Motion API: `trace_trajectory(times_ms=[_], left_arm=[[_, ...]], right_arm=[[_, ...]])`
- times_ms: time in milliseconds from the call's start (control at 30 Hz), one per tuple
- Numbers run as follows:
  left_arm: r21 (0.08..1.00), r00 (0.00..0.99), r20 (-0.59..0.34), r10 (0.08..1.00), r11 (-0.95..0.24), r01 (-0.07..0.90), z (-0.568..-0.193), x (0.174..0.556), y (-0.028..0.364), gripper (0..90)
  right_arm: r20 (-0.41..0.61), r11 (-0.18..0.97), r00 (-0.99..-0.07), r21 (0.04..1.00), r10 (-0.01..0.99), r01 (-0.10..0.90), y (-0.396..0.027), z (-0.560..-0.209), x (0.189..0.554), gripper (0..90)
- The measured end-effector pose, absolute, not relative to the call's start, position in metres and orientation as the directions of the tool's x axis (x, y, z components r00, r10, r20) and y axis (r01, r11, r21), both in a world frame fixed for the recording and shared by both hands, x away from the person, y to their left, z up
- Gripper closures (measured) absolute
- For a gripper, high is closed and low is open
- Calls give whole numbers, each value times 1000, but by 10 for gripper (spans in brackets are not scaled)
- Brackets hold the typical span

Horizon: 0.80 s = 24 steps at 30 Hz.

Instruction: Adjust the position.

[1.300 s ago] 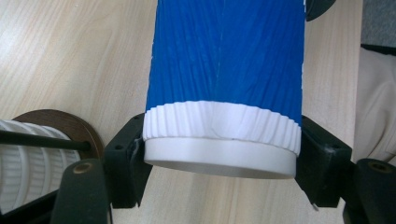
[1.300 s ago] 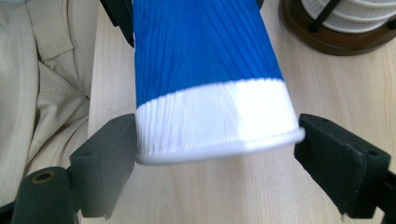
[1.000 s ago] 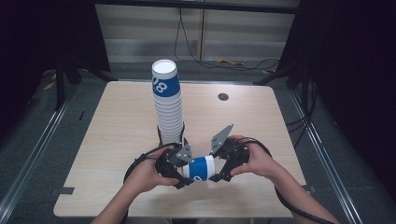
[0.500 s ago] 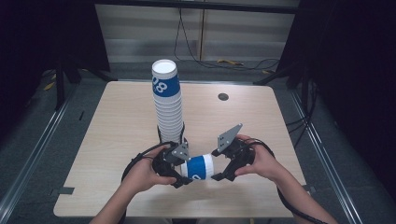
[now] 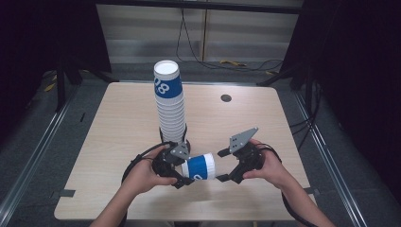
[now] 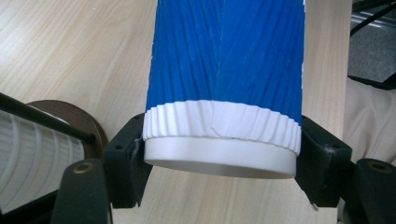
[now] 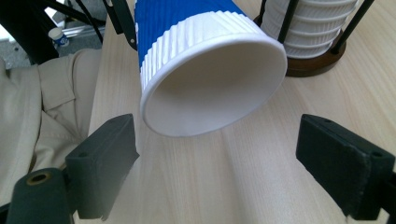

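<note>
item: blue paper cup (image 5: 201,166), held sideways over table (image 5: 118,123) near cup stack (image 5: 170,106). left gripper (image 5: 182,176) clamped on it; right gripper (image 5: 226,165) jaws apart, just opened, cup mouth between them untouched. step: handover. next: a clean withdrawal.

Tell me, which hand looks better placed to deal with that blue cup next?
Probably the left. The left gripper is already clamped on the blue cup, held sideways above the table. The right gripper stands open, facing the cup's mouth without touching it.

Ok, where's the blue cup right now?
In the high view the blue cup lies sideways near the table's front edge, clamped in the left tongs, just in front of the cup stack.
</note>
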<state>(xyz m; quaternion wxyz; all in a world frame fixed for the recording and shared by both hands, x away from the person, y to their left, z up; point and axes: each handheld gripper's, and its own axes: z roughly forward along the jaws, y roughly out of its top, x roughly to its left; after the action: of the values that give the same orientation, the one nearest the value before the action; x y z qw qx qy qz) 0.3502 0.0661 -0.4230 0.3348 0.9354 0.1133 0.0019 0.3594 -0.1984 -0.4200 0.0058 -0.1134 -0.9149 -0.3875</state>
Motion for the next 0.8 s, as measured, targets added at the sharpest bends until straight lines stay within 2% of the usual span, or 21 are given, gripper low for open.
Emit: trace_trajectory(times_ms=[333, 800], left_arm=[[645, 970, -93, 226, -728, 232, -421, 353, 69, 296], [671, 970, -115, 216, -703, 236, -421, 353, 68, 295]], right_arm=[[107, 627, -969, 745, 224, 227, -196, -430, 358, 116], [104, 645, -970, 730, 222, 226, -183, -427, 360, 116]])
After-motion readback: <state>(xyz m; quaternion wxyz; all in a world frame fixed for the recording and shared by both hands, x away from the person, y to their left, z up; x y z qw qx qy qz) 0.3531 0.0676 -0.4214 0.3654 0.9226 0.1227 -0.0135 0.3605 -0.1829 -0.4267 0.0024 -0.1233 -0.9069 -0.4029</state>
